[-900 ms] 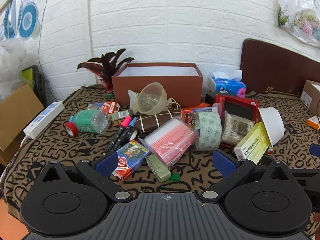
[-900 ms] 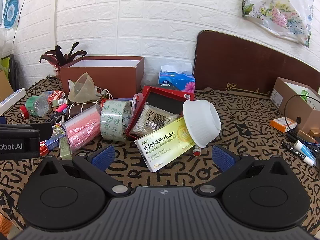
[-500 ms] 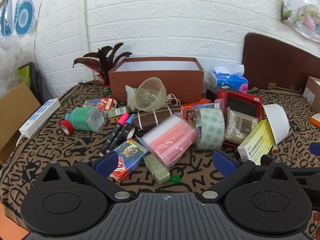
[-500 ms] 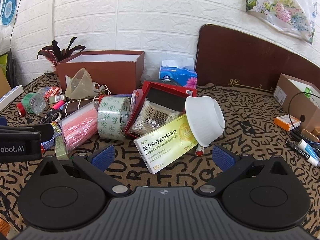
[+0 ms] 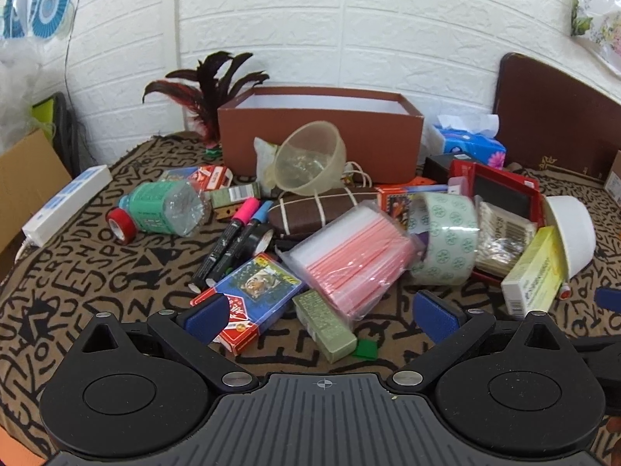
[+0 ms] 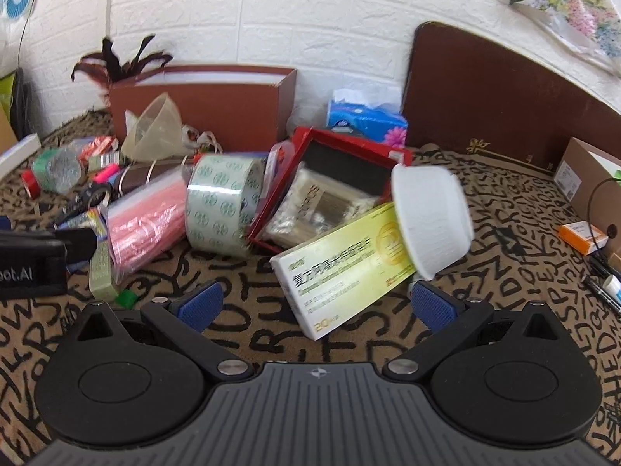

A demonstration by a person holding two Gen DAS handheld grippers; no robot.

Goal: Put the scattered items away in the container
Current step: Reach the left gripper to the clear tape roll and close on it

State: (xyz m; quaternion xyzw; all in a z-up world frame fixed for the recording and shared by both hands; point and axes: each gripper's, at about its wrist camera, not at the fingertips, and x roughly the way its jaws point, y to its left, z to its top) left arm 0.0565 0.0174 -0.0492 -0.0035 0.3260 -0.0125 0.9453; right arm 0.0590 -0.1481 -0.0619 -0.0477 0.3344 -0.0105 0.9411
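I have brought both tongs nearer the pile | left gripper (image 5: pixel 324 312) open, empty | right gripper (image 6: pixel 316 305) open, empty | brown box (image 5: pixel 322 132) unfilled; pickup pending.

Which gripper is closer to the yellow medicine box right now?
Right. The right gripper stands open with the yellow medicine box just ahead, between its fingers. The left gripper faces the playing-card box; the medicine box lies off to its right.

left gripper (image 5: pixel 323 312) fingers spread, right gripper (image 6: pixel 316 305) likewise
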